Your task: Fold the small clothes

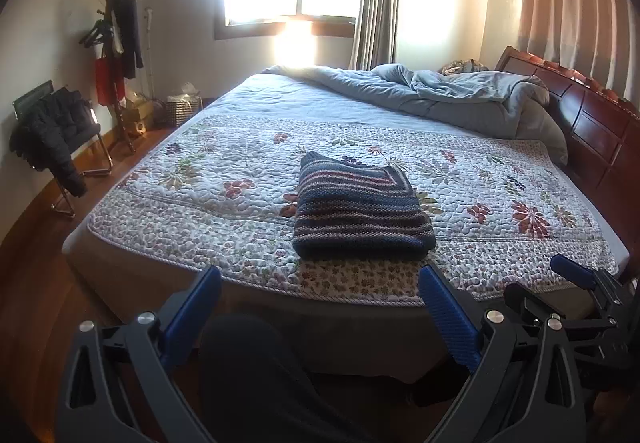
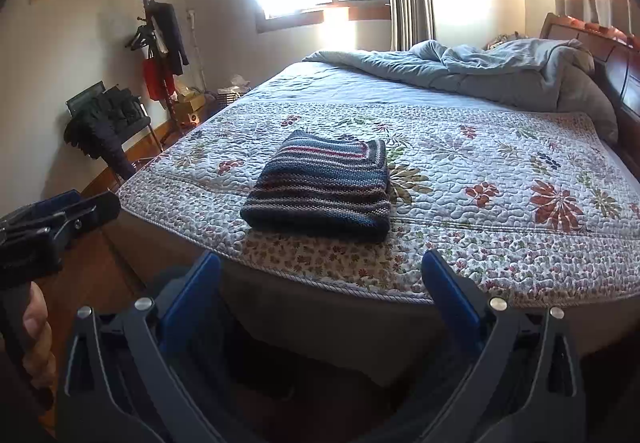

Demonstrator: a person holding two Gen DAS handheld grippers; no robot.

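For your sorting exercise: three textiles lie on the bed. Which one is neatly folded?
The striped knit sweater, a compact rectangle near the foot edge. The grey duvet is crumpled by the headboard; the floral quilt lies spread flat.

Folded sweater (image 1: 362,209) on quilt (image 1: 500,179) near bed's front edge; duvet (image 1: 460,95) behind.

Floral quilt (image 1: 224,171), rumpled grey duvet (image 1: 460,95), coat rack (image 1: 116,55), jacket-draped chair (image 1: 56,135)
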